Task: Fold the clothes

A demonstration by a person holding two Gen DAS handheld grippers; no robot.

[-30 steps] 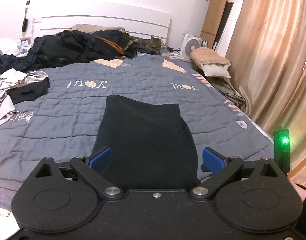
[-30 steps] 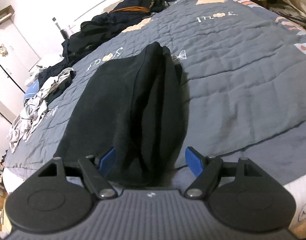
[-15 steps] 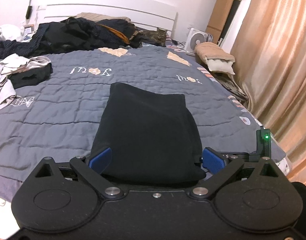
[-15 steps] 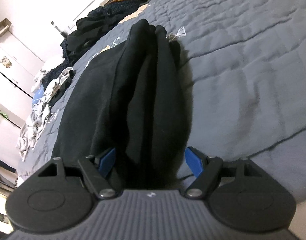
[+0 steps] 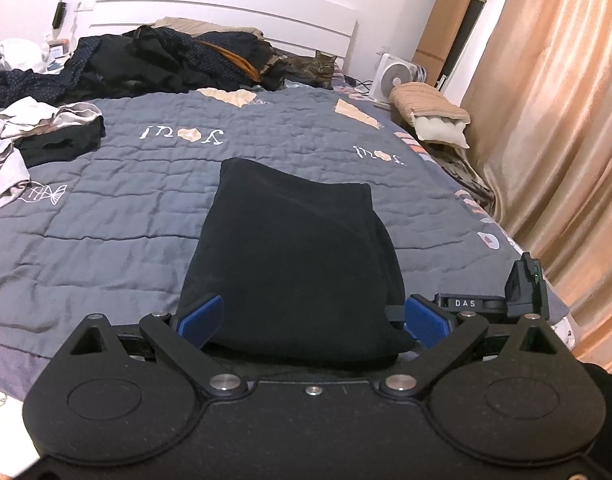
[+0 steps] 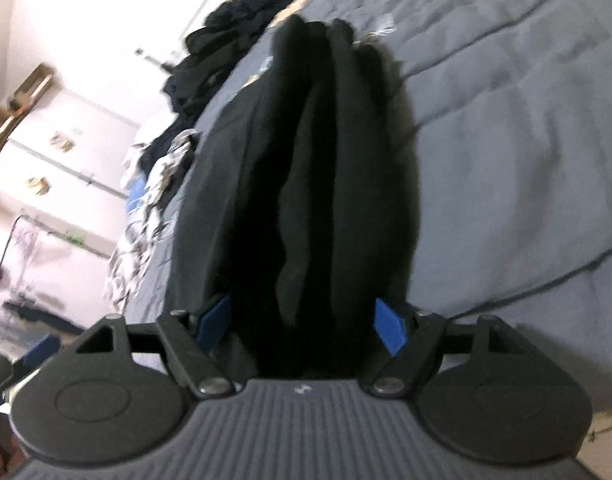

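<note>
Where the folded black garment (image 5: 293, 264) lies on the grey quilt (image 5: 105, 216), near the foot of the bed, its near edge sits between the blue pads of my left gripper (image 5: 312, 322), whose fingers are spread wide to either side of it. My right gripper (image 6: 301, 326) is spread too, with the garment's stacked folds (image 6: 326, 184) bulging up between its pads. Farther up the bed lie a heap of dark clothes (image 5: 157, 64), some pale crumpled ones (image 5: 21, 132) and a tabby cat (image 5: 316, 70).
</note>
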